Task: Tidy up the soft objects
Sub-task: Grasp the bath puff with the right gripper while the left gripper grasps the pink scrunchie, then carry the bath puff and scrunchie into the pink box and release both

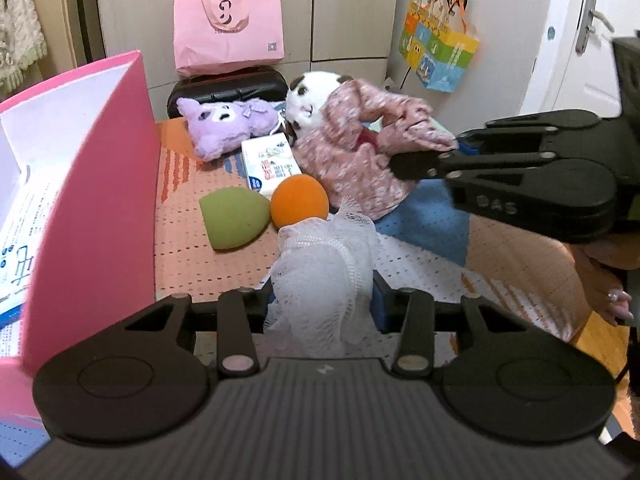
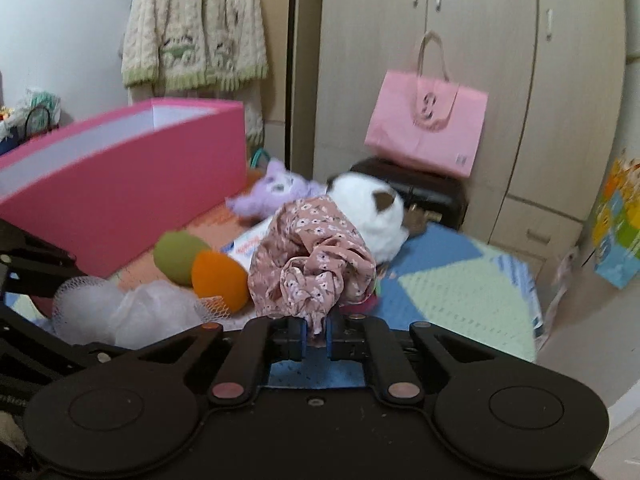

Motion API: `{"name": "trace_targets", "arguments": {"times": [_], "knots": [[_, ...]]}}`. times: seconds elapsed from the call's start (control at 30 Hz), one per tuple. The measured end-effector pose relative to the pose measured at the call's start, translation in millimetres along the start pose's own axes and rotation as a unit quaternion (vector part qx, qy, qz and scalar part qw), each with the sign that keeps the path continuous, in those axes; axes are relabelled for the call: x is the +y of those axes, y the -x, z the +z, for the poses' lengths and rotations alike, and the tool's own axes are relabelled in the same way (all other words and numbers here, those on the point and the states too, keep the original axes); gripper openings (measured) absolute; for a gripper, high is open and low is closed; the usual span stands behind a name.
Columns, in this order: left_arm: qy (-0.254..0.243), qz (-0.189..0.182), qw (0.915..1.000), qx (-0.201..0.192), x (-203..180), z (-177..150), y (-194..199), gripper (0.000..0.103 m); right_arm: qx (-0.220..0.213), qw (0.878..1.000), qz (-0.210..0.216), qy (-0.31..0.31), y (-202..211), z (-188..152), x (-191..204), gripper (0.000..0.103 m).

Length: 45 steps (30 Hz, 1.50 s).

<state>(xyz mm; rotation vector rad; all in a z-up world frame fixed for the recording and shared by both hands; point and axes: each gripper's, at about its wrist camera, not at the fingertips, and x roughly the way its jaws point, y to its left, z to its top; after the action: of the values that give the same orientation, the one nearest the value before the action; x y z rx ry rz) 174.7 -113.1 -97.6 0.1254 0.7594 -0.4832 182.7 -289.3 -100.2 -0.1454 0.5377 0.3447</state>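
My left gripper (image 1: pixel 322 300) is shut on a white mesh bath pouf (image 1: pixel 324 264), which bulges between the fingers near the mat's front edge. My right gripper (image 2: pixel 316 336) is shut on a fold of the pink floral cloth (image 2: pixel 312 264); the left wrist view shows that gripper (image 1: pixel 452 148) reaching in from the right, gripping the floral cloth (image 1: pixel 360 152). A green sponge (image 1: pixel 234 216) and an orange sponge (image 1: pixel 299 200) lie beside the pouf. Behind them are a purple plush (image 1: pixel 224 124) and a white plush (image 1: pixel 310 96), which the cloth partly covers.
An open pink box (image 1: pixel 100 184) stands at the left on the patterned mat (image 1: pixel 192 248). A wipes pack (image 1: pixel 270 164) lies mid-mat. A black case (image 1: pixel 228 88) with a pink tote (image 1: pixel 228 28) sits by the wardrobe. A person's hand (image 1: pixel 612 292) shows at right.
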Motion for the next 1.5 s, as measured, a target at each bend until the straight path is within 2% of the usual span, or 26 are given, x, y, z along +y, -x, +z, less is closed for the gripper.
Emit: {"name": "trace_targets", "arguments": {"times": [0.13,0.3,0.53,0.67,0.77,0.87,1.03,1.17,1.37,1.5], "knots": [[0.009,-0.016,0.9998,-0.004,4,2,9,0.041,-0.026,1.000,-0.008,-0.002,21,6,2,0.009],[0.017,-0.031,0.9993,-0.007,6,2,20,0.041,-0.033,0.999,-0.009,-0.004,38,10,7,0.009],[0.031,-0.043,0.9985,-0.012,11,-3,41,0.041,-0.020,1.000,0.006,-0.002,61,2,21,0.009],[0.040,-0.041,0.9983,-0.010,13,-8,54,0.041,0.007,1.000,0.019,-0.014,69,-3,28,0.009],[0.054,-0.053,0.9972,-0.003,18,-12,61,0.041,0.020,0.999,0.033,-0.016,77,-7,36,0.009],[0.065,-0.060,0.9961,0.003,23,-18,71,0.041,0.011,0.999,0.042,-0.008,89,-11,51,0.009],[0.070,-0.047,0.9963,0.014,31,-27,89,0.041,0.011,0.997,0.067,0.020,102,-10,78,0.009],[0.074,-0.029,0.9966,0.021,41,-33,103,0.041,0.028,0.996,0.081,0.038,109,-3,100,0.009],[0.082,-0.044,0.9950,0.037,59,-39,128,0.041,0.053,0.989,0.132,0.050,109,9,124,0.010],[0.077,-0.034,0.9958,0.035,69,-43,147,0.042,0.069,0.982,0.167,0.057,108,21,142,0.010]]}}
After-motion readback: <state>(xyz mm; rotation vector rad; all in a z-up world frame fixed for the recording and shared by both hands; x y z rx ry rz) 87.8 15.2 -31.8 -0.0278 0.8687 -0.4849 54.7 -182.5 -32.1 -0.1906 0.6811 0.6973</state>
